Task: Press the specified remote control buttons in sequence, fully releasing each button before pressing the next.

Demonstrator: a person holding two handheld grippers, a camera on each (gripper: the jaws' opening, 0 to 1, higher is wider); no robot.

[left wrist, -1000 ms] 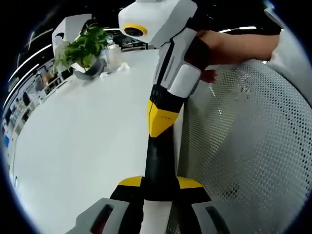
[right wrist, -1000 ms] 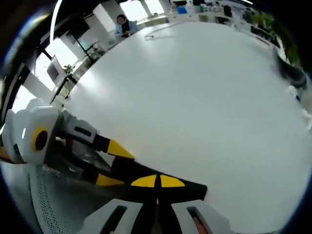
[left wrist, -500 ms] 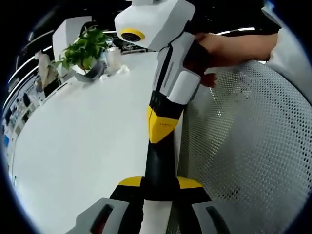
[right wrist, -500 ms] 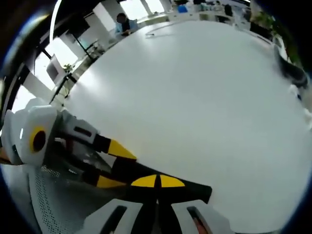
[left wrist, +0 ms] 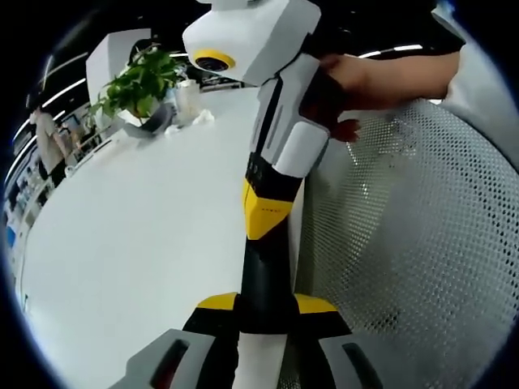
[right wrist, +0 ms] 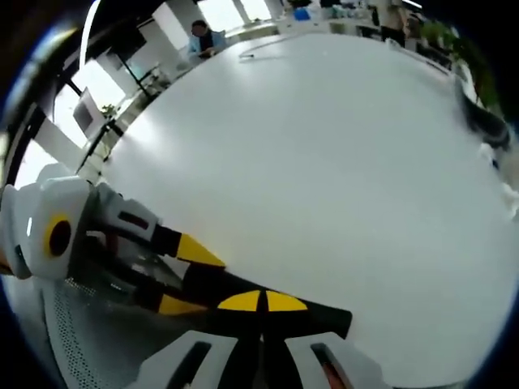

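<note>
Both tips cross at the table [right wrist: 324,162] edge: right gripper [right wrist: 261,301] pinched together, left gripper [left wrist: 263,306] gap unreadable, and I cannot tell the remote's direction.

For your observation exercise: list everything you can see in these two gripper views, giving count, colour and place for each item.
table: one, white, under both grippers
potted plant: one, green, at the table's far edge
clear container: one, see-through, beside the plant
crumpled paper: one, white, by the container
mesh chair back: one, white, beside the table's edge
seated person: one, far off in the office beyond the table
right gripper: one, white, yellow and black, fingers together
left gripper: one, same colours, meeting the right gripper
hand: one, holding the right gripper
</note>
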